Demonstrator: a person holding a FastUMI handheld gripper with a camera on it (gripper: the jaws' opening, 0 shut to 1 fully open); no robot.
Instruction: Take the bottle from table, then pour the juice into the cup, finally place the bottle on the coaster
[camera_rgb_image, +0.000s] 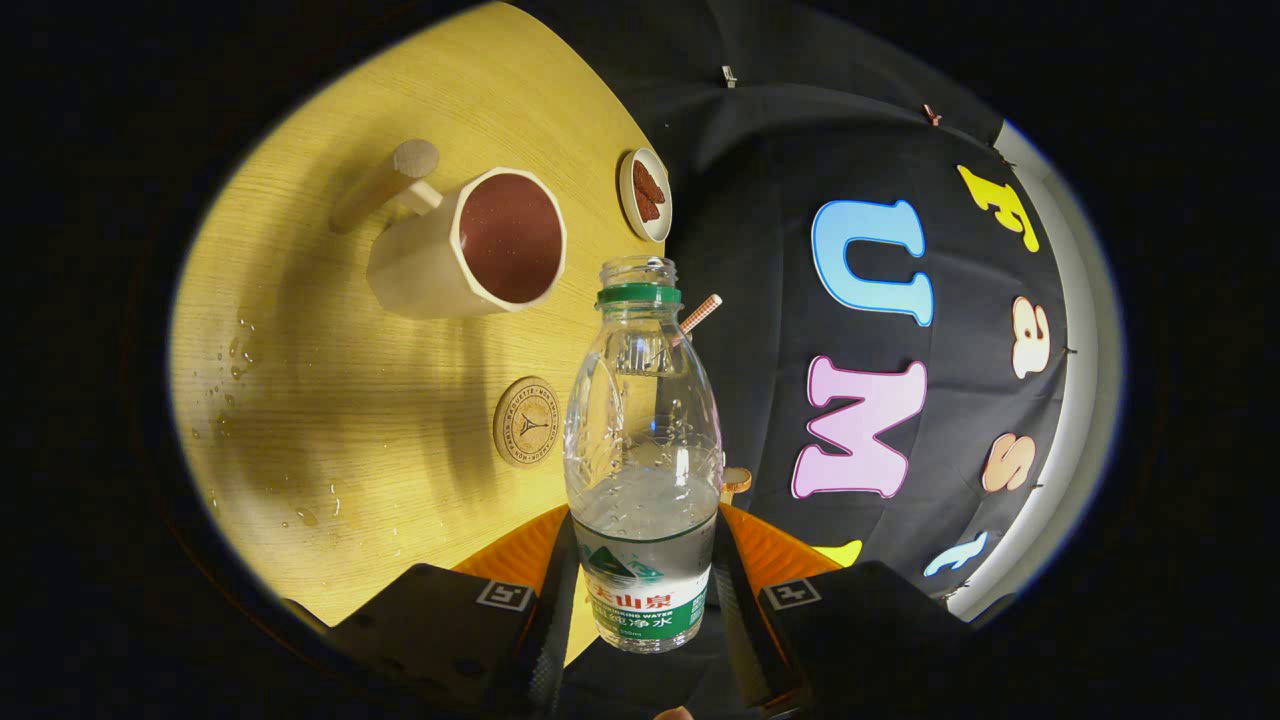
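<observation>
Tongs (640, 590) are closed to the width of a clear plastic water bottle (642, 440), one black finger (545, 620) pressed against each side of its labelled lower part. The bottle stands upright in the grip, lifted off the counter (330, 420). Its cap is off; a green ring sits below the open neck. Clear liquid fills roughly the lower third, with droplets clinging to the inside wall above the waterline. A white and green label wraps the base.

Beside the bottle, on its left and a little beyond the fingers, a round cork coaster (526, 421) with a stamped emblem lies flat on the yellow wood-grain counter, bare on top. Farther from the bottle, beyond the coaster, stands a cream-coloured faceted cup (470, 250) with a wooden peg handle pointing away from the bottle. The cup holds a dark reddish-brown liquid nearly to the rim. Past the cup, near the counter's far edge and almost in line with the bottle neck, a small white dish (645, 195) carries a few reddish-brown pieces; what they are cannot be told.

An orange-and-white striped stick (701, 313) pokes out from behind the bottle's shoulder on its right. Water drops (235, 360) are scattered on the counter well left of the bottle, beyond the coaster.
</observation>
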